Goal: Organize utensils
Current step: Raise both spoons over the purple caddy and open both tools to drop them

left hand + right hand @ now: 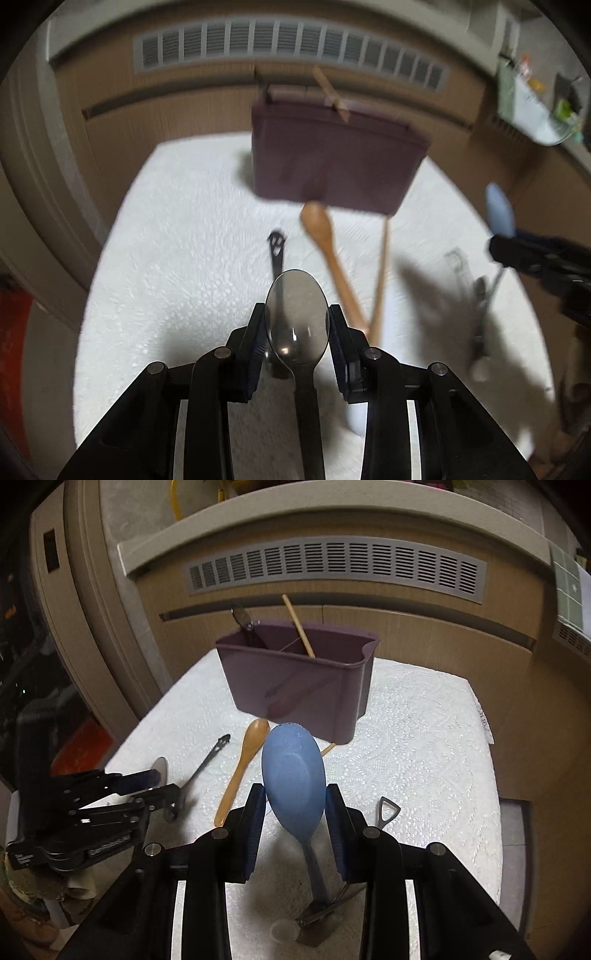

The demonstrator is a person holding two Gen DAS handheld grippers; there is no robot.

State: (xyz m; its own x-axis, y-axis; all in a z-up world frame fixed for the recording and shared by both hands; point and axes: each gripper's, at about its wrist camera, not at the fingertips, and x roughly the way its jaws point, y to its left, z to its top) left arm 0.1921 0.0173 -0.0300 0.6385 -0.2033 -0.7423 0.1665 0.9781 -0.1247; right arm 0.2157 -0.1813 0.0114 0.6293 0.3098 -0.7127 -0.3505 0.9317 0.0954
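Left wrist view: left gripper [297, 325] pinches a clear plastic spoon [297, 317]; right gripper [295, 805] clamps a blue rice paddle [293, 771] before the purple caddy [295, 686].

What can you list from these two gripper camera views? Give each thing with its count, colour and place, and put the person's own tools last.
utensil caddy: one, purple, far end of the cloth, divided inside
white cloth: one, covers the table
wooden spoon: one, light brown, lying on the cloth before the caddy
wooden stick: one, pale, leaning out of the caddy
dark tool: one, black, standing in the caddy's left compartment
can opener: one, black, flat on the cloth left of the wooden spoon
metal opener: one, grey, on the cloth at right
blue spoon: one, between the right jaws
clear spoon: one, smoky grey, between the left jaws
left gripper: black, shut on the clear spoon
right gripper: black, shut on the blue spoon
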